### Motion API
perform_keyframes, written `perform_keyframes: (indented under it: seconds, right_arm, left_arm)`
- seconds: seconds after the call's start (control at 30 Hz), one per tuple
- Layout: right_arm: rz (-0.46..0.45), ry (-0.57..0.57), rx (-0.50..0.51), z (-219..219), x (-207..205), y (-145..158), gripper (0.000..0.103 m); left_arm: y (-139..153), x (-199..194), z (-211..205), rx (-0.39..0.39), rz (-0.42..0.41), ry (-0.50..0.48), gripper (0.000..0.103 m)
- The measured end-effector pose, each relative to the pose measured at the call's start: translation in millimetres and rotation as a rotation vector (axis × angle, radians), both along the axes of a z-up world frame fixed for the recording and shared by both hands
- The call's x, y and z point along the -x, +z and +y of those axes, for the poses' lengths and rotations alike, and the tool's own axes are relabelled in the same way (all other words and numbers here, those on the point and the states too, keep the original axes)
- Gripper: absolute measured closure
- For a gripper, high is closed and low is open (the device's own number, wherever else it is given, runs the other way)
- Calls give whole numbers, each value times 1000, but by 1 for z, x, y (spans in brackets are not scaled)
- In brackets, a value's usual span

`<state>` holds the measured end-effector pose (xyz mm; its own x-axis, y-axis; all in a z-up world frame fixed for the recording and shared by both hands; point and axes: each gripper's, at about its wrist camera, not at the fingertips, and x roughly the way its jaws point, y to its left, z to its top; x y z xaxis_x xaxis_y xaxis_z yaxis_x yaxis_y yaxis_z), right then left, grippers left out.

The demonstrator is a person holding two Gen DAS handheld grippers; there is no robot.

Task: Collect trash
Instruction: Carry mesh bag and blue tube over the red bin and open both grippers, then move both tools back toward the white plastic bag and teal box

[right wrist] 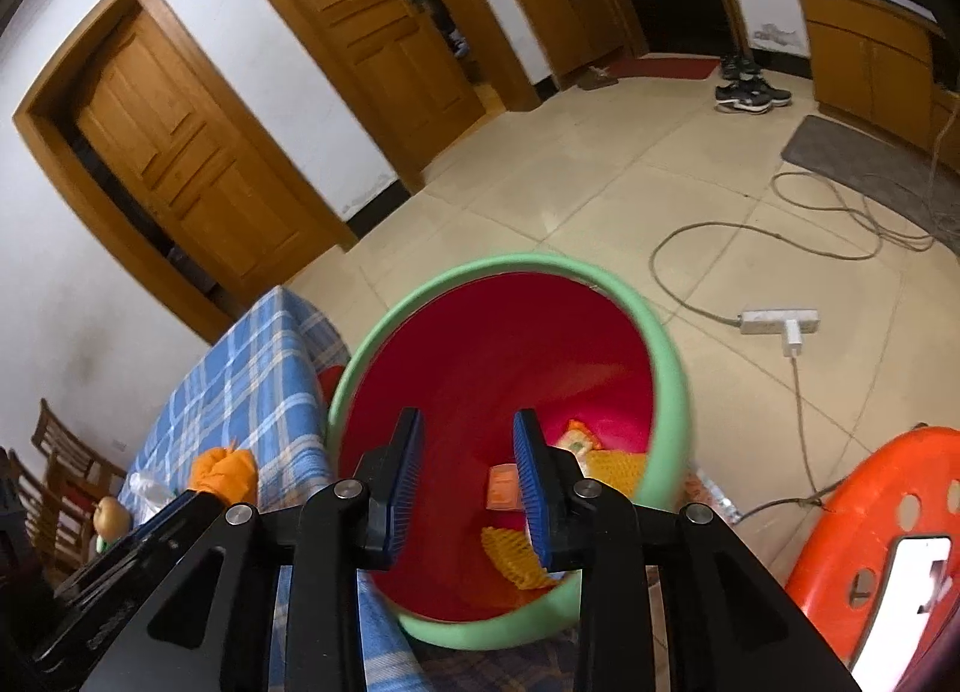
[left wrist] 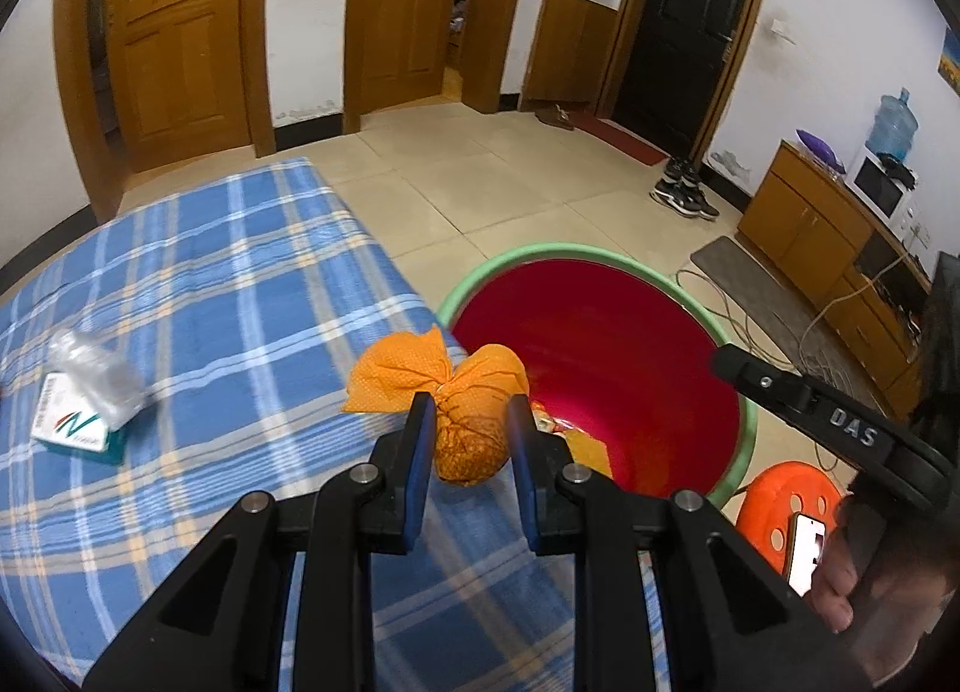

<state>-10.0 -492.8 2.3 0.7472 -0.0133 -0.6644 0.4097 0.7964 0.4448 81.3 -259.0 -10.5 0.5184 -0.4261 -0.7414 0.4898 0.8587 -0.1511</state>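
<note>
We hold an orange cloth bundle (left wrist: 474, 422) pinched in our left tool (left wrist: 471, 410), above the edge of the blue plaid desk (left wrist: 240, 284), just beside the red bin with a green rim (left wrist: 600, 344). Our right tool (right wrist: 468, 440) hangs spread and empty over that bin's mouth, wrappers (right wrist: 510, 554) lying inside. A clear plastic bottle (left wrist: 96, 374) and a small box (left wrist: 78, 428) sit farther back on the desk.
</note>
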Motion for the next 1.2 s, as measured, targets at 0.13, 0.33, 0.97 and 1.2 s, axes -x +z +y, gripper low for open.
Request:
perform_keyframes:
  seconds: [0.13, 0.33, 0.97, 1.2]
  right_arm:
    - [-4, -32, -14, -8, 9, 2, 72]
    - [-10, -90, -43, -25, 21, 1, 72]
    - [-24, -50, -54, -22, 35, 9, 70]
    - [-23, 1, -30, -4, 36, 17, 70]
  left_arm:
    - [-4, -1, -19, 3, 10, -41, 79]
    - [-15, -2, -53, -23, 1, -142, 79]
    - [-5, 1, -31, -50, 6, -21, 56]
    - [7, 5, 13, -30, -14, 70, 55]
